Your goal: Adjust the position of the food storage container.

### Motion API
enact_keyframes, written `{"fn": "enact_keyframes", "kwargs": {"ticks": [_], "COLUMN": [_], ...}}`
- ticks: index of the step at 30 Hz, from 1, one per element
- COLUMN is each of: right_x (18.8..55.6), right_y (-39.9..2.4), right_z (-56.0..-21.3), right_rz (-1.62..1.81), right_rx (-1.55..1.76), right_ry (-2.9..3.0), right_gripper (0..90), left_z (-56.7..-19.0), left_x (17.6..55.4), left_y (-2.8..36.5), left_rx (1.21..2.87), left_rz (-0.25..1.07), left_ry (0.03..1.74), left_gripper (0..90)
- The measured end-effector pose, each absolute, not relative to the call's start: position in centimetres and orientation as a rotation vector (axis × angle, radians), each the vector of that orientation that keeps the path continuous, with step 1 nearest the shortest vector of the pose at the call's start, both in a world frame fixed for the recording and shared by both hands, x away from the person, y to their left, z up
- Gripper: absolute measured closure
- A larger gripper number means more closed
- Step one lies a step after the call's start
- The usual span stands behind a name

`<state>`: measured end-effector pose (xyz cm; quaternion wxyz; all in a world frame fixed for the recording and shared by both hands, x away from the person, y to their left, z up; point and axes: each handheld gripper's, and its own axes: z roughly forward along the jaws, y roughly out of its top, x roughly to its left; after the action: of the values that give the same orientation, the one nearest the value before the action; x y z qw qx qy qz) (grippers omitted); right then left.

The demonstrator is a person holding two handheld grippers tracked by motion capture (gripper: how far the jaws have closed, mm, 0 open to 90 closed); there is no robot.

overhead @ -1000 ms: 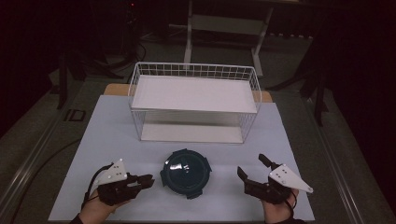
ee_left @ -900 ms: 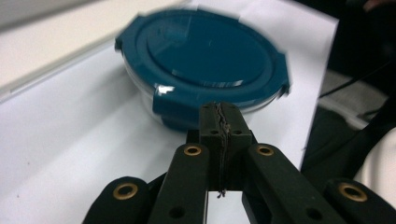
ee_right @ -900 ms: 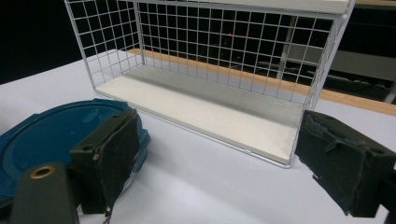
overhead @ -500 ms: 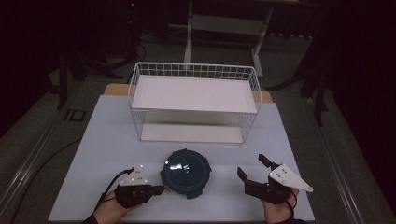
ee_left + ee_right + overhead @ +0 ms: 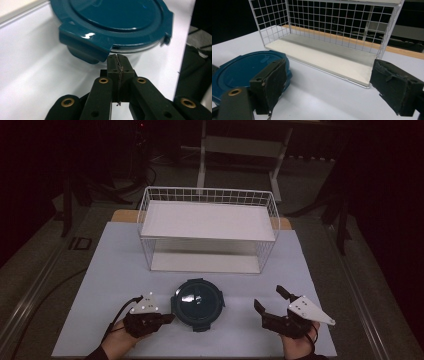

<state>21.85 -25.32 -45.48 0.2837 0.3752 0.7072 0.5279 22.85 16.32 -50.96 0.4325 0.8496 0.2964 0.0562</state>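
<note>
the clenched left gripper (image 5: 117,60) should be slid under the lid (image 5: 117,22) clasp (image 5: 86,41); right gripper (image 5: 329,87) is held released.

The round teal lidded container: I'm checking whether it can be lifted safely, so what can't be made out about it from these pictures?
- Its contents: the round teal lidded container has its opaque lid on, in all views.
- Its far side: cut off by the top edge in the left gripper view.
- Contact: the shut left gripper sits just under a lid tab; touching or apart is unclear.
- Its body: the open right gripper has a jaw covering part.
</note>
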Motion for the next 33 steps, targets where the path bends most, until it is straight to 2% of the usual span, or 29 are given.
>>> {"fn": "enact_keyframes", "kwargs": {"ticks": [17,33], "right_x": [22.0,22.1], "right_y": [-25.2,-25.2], "right_z": [-45.6,-45.6], "right_rz": [1.421,1.446], "right_rx": [1.005,1.024], "right_ry": [1.908,1.898], "right_gripper": [13.5,13.1], "left_z": [-50.4,-50.4], "left_x": [25.0,26.8], "left_y": [18.7,17.0], "left_rx": [2.080,2.087], "left_rz": [0.224,0.226], "left_ry": [0.815,0.838], "left_gripper": [89.5,89.7]}}
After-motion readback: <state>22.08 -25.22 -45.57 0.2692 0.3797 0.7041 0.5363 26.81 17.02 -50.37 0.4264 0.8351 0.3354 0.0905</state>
